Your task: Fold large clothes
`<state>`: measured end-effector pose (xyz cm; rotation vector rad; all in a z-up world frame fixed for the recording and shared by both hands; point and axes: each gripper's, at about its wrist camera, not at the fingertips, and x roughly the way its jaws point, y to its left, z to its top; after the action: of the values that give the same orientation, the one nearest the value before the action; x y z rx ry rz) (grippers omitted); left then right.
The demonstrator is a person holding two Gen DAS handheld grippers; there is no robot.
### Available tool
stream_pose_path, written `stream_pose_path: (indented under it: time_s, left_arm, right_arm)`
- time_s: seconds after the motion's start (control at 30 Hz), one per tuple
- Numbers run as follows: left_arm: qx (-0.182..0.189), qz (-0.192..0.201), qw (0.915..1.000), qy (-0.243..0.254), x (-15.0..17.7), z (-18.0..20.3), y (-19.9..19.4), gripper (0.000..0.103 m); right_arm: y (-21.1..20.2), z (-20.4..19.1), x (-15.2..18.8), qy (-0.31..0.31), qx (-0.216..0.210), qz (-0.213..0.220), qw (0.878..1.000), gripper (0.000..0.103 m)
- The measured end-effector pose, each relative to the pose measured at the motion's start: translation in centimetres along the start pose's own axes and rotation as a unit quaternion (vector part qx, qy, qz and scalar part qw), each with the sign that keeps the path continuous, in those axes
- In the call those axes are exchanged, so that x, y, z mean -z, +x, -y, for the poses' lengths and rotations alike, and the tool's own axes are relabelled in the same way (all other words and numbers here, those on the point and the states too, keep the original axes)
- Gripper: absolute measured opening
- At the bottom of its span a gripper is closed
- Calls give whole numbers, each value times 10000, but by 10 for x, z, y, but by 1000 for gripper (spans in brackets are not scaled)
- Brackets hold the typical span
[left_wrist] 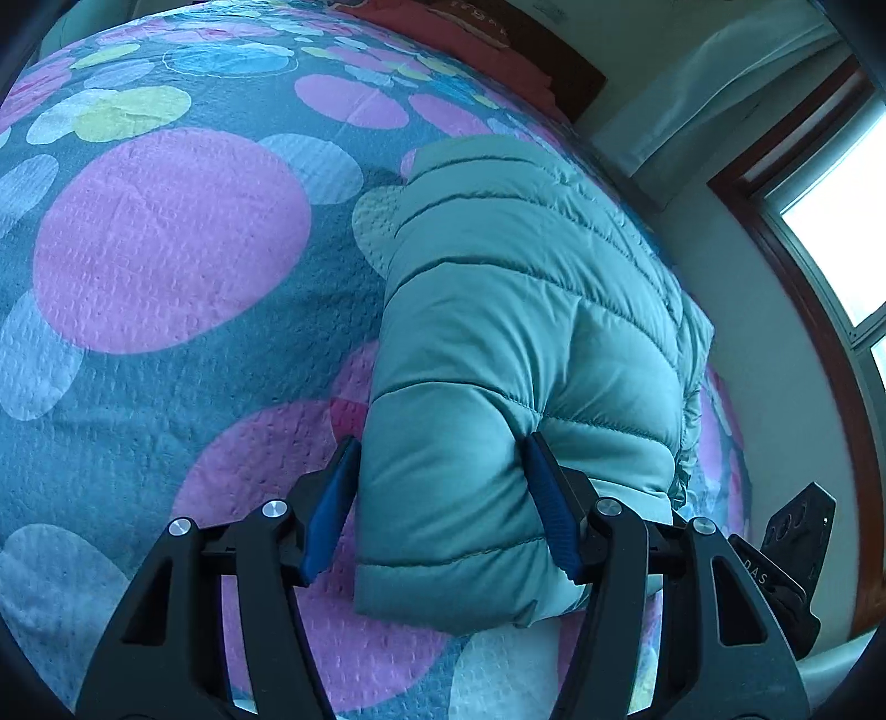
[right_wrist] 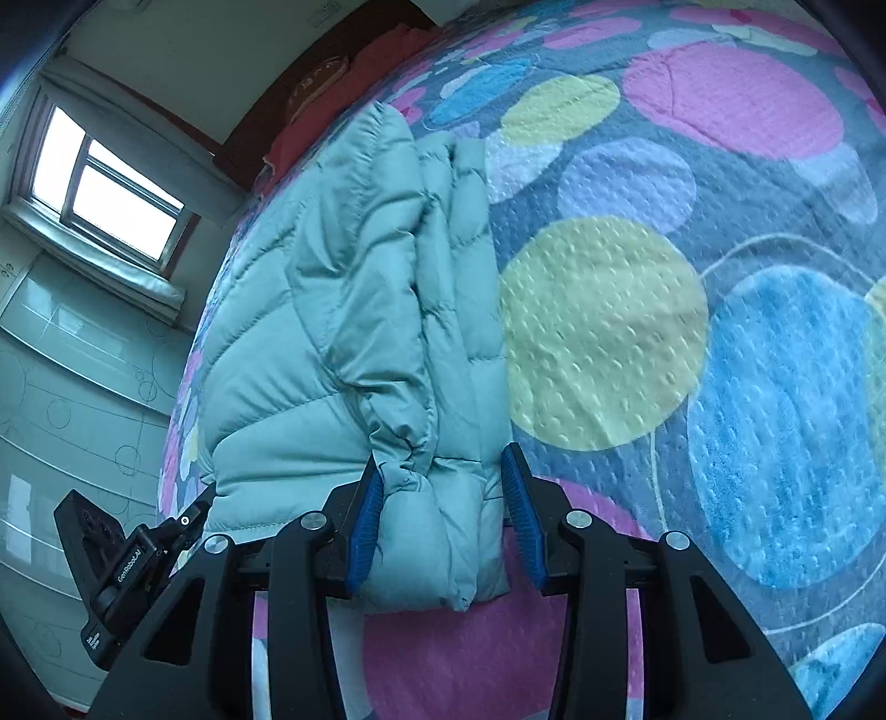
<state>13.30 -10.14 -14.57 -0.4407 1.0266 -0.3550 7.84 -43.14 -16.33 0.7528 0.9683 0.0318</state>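
A teal quilted puffer jacket (left_wrist: 515, 310) lies folded lengthwise on a bed with a dotted cover (left_wrist: 166, 238). My left gripper (left_wrist: 443, 501) is open, its blue pads on either side of the jacket's near corner; the right pad (left_wrist: 548, 515) presses into the fabric. In the right wrist view the same jacket (right_wrist: 332, 310) lies along the bed's left side. My right gripper (right_wrist: 443, 518) is open around the jacket's near end, where a folded sleeve cuff (right_wrist: 407, 454) sits against the left pad (right_wrist: 366, 526).
The bed cover (right_wrist: 664, 332) spreads wide beside the jacket. A red pillow (left_wrist: 459, 33) lies at the headboard. A window (right_wrist: 111, 199) and a wall are beyond the bed's edge. The other gripper's body (left_wrist: 797, 554) shows at the side.
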Motion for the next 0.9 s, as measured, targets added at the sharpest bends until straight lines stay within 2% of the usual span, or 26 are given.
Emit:
stream_pose_path:
  time_s: [0.1, 0.23, 0.37, 0.43, 0.6, 0.67, 0.8, 0.9]
  left_arm:
    - [6, -48, 10000, 20, 1, -4, 6, 60]
    - [93, -128, 9997, -172, -7, -8, -9, 59]
    - [247, 325, 9990, -153, -29, -5, -38, 59]
    - [264, 418, 9987, -86, -45, 0, -39, 61]
    - [237, 354, 9984, -378, -77, 3, -17, 61]
    - [225, 253, 9982, -504, -86, 4, -5, 61]
    - [95, 92, 9980, -617, -95, 7, 18, 61]
    - [-68, -1, 9979, -648, -97, 7, 34, 61]
  right_arm:
    - [8, 10, 3, 169, -163, 14, 9997, 42]
    - [-1, 5, 4, 108, -128, -44, 9998, 42]
    - [-29, -3, -6, 44, -97, 230, 9997, 43]
    - [-42, -11, -17, 28, -175, 426, 9989, 43]
    - [-46, -29, -59, 70, -405, 823, 9958, 43]
    - [-38, -37, -74, 55, -376, 913, 9951, 43]
    - [-18, -41, -96, 172, -386, 898, 9951, 43]
    - [1, -36, -104, 215, -96, 775, 9967, 43]
